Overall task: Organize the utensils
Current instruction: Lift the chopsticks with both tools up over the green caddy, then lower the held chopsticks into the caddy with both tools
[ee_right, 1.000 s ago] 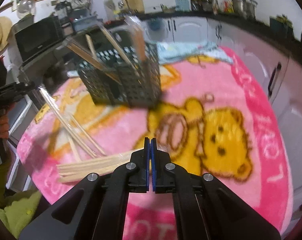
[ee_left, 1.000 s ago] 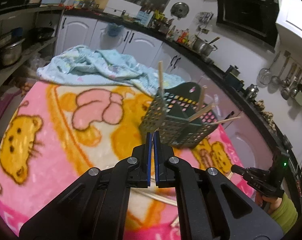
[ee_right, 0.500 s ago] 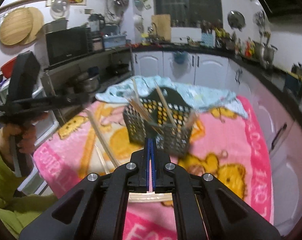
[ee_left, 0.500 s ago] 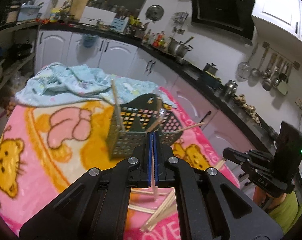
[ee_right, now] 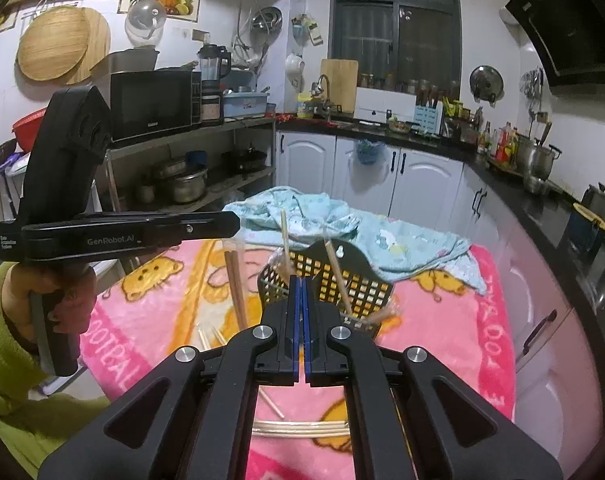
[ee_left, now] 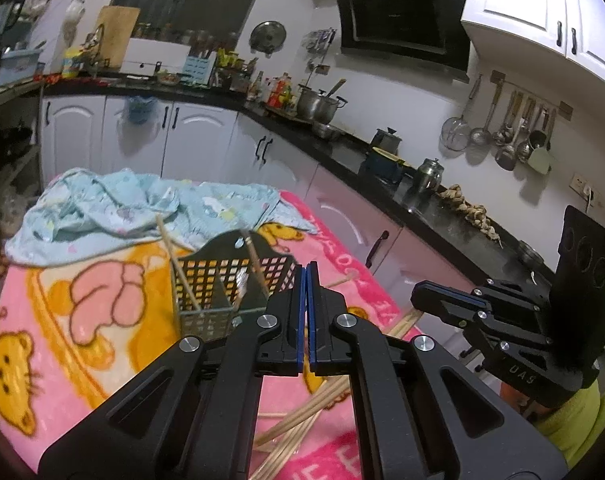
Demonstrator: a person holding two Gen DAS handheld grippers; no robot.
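Note:
A black perforated utensil basket (ee_left: 226, 280) (ee_right: 362, 284) stands on the pink blanket with several chopsticks leaning in it. Loose pale chopsticks (ee_left: 302, 416) (ee_right: 302, 428) lie on the blanket in front of it. My left gripper (ee_left: 306, 270) (ee_right: 234, 224) is shut and raised above the blanket near the basket. In the right wrist view a clear sleeve with brown chopsticks (ee_right: 235, 284) hangs from just under its tip, apparently pinched there. My right gripper (ee_right: 301, 282) (ee_left: 416, 300) is also shut, raised over the loose chopsticks, with nothing seen between its pads.
A crumpled light-blue cloth (ee_left: 122, 204) lies on the far side of the pink blanket (ee_left: 82, 320). A black kitchen counter (ee_left: 442, 216) runs along the right and back. A metal shelf rack with pots (ee_right: 202, 160) stands to the left. A person's green sleeve (ee_right: 6, 320) is at the near edge.
Both grippers have risen and drawn back from the basket, which now sits lower and smaller in both views. The sleeve of chopsticks went up with the left gripper. Both stay shut.

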